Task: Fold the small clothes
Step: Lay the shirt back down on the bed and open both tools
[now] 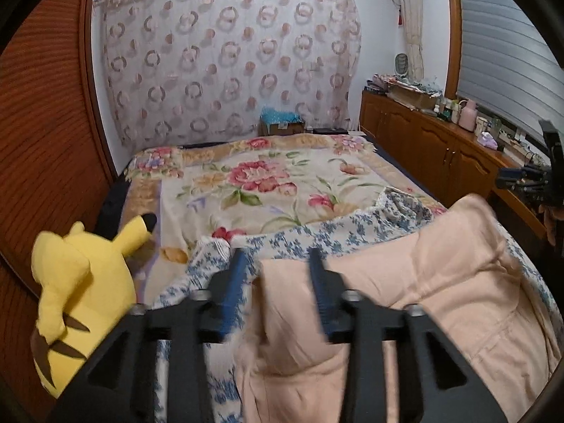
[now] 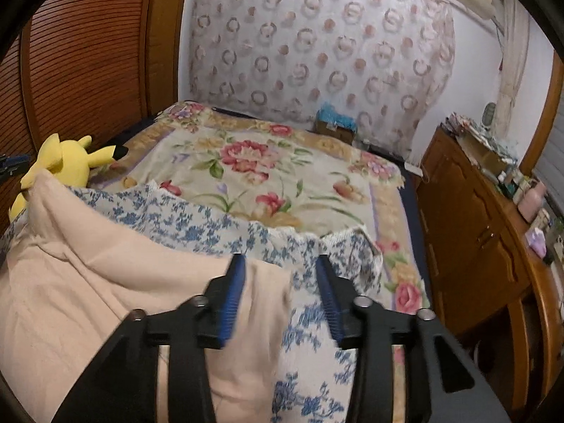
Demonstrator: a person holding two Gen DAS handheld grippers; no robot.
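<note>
Peach garment [image 1: 423,282], rumpled, lies on the bed on top of a blue-flowered white cloth [image 1: 317,236], right under both tongs. Largest first: bed with a floral blanket [image 1: 268,183] stretches ahead of both tongs to a ring-patterned curtain [image 1: 229,56]. Louvred wooden doors [image 1: 42,134] run along the left side, a low wooden cabinet [image 1: 423,137] along the right; its top is crowded with small clutter, too small to name beyond a pink jug [image 1: 468,114]. Yellow plush toy [image 1: 81,282] sits just left of the left tongs [image 1: 278,259], at the bed edge by the doors. Containers: one cardboard box [image 1: 282,125] beyond the far end of the bed, straight ahead, with light-blue material piled in it; what that is can't be told.

Left tongs: jaws apart, peach fabric edge sits in the gap, pads not pressing it. Right tongs [image 2: 282,264]: jaws likewise apart, peach edge and blue-flowered cloth below the gap, nothing clamped. The other tool shows at the far right edge of the left view.
</note>
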